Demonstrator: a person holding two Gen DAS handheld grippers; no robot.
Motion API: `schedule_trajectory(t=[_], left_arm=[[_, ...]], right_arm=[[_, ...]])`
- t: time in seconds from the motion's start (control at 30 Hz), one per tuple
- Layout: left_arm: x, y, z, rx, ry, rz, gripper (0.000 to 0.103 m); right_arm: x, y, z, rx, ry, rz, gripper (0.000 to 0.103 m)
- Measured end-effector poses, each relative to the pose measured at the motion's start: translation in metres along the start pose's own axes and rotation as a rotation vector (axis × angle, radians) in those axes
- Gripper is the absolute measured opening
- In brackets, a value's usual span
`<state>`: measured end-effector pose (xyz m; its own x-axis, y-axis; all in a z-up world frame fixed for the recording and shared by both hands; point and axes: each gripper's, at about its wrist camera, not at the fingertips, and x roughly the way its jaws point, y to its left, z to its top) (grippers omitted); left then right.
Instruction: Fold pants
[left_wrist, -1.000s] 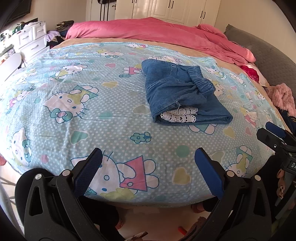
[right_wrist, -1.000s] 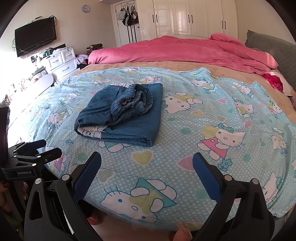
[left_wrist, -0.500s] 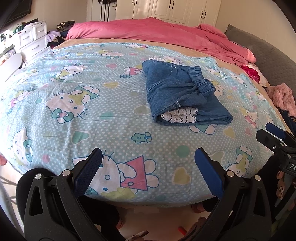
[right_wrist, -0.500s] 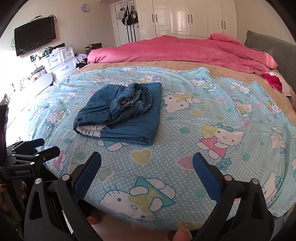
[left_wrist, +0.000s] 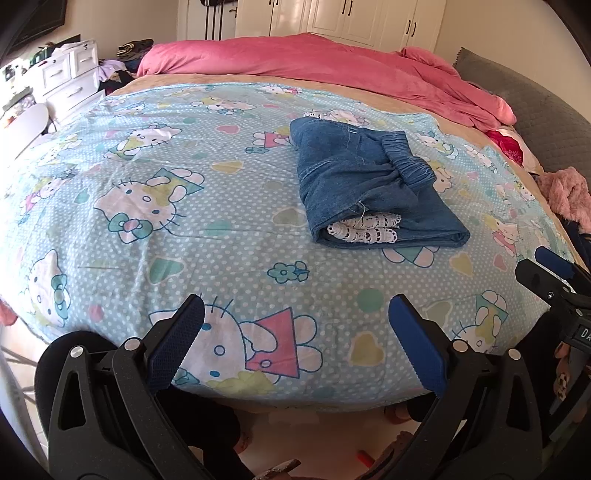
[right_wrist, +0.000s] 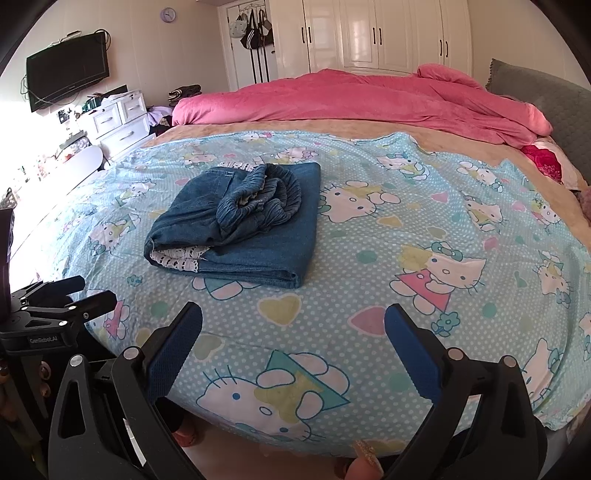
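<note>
Blue denim pants (left_wrist: 369, 184) with white lace trim lie folded in a compact bundle on the blue cartoon-cat bedspread (left_wrist: 184, 229); they also show in the right wrist view (right_wrist: 240, 221). My left gripper (left_wrist: 295, 314) is open and empty, held back at the bed's near edge, well short of the pants. My right gripper (right_wrist: 293, 321) is open and empty, also at the near edge. Each gripper shows at the side of the other's view: the right one (left_wrist: 546, 273) and the left one (right_wrist: 66, 295).
A pink duvet (right_wrist: 369, 99) is heaped across the far side of the bed. A grey headboard (right_wrist: 546, 110) stands at the right. White drawers (right_wrist: 118, 122), a wall TV (right_wrist: 68, 70) and white wardrobes (right_wrist: 369, 37) line the room. A pink fluffy item (left_wrist: 569, 192) lies at the right edge.
Both grippers have drifted very slightly; the pants have not moved and both jaws stay open.
</note>
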<state>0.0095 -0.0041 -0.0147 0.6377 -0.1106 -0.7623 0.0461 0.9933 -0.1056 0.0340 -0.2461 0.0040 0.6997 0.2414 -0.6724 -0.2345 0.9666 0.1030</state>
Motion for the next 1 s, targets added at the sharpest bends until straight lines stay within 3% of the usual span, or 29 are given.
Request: schedule_trajectory(t=[1.0], left_arm=[[-0.0022,0.0071,0.0034,0.001,0.009,0.027,0.094]], right_arm=[[0.0036,0.0038,0.0008,-0.011,0.031,-0.041,0.099]])
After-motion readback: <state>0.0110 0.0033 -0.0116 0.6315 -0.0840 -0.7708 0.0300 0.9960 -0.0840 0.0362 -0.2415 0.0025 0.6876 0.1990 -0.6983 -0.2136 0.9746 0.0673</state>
